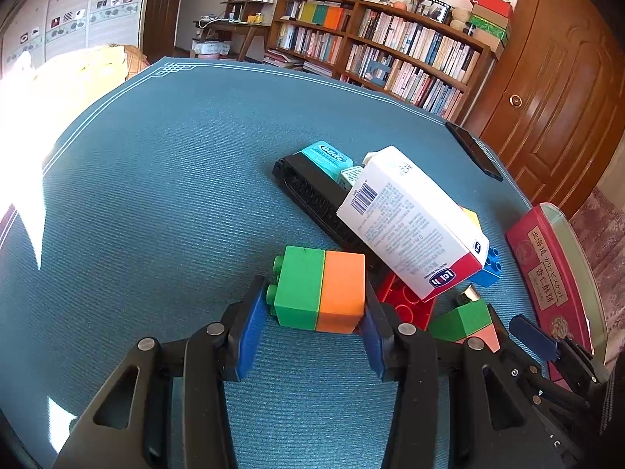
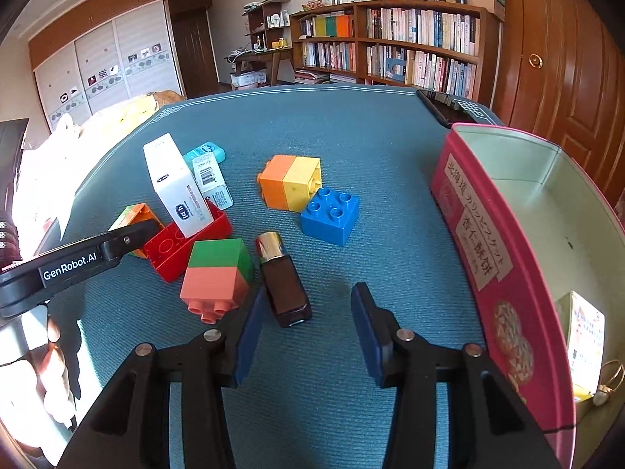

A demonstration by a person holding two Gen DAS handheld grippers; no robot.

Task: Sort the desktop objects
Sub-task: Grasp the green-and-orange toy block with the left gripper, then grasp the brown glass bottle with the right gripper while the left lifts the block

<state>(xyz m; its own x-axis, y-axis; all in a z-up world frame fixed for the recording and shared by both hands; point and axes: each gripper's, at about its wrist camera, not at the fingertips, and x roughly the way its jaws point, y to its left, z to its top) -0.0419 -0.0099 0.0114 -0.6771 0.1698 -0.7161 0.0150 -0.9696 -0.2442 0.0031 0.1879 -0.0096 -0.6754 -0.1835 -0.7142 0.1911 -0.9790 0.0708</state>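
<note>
A green and orange block pair (image 1: 320, 289) lies on the blue table mat (image 1: 175, 195). My left gripper (image 1: 312, 322) is shut on it, one pad against the green studs and the other on the orange end. In the right wrist view a brown bottle with a gold cap (image 2: 283, 281) lies between the fingers of my right gripper (image 2: 306, 324). It sits close to the left pad (image 2: 250, 332), with a wide gap to the other pad, so this gripper is open. Beside the bottle stands a green and salmon block (image 2: 216, 269).
A white carton (image 2: 175, 191) leans in a red brick (image 2: 187, 242), with a blue brick (image 2: 330, 215) and an orange and yellow block (image 2: 289, 187) farther off. An open pink tin (image 2: 488, 242) at the right holds a small box (image 2: 582, 336). A phone (image 2: 441, 109) lies at the far edge.
</note>
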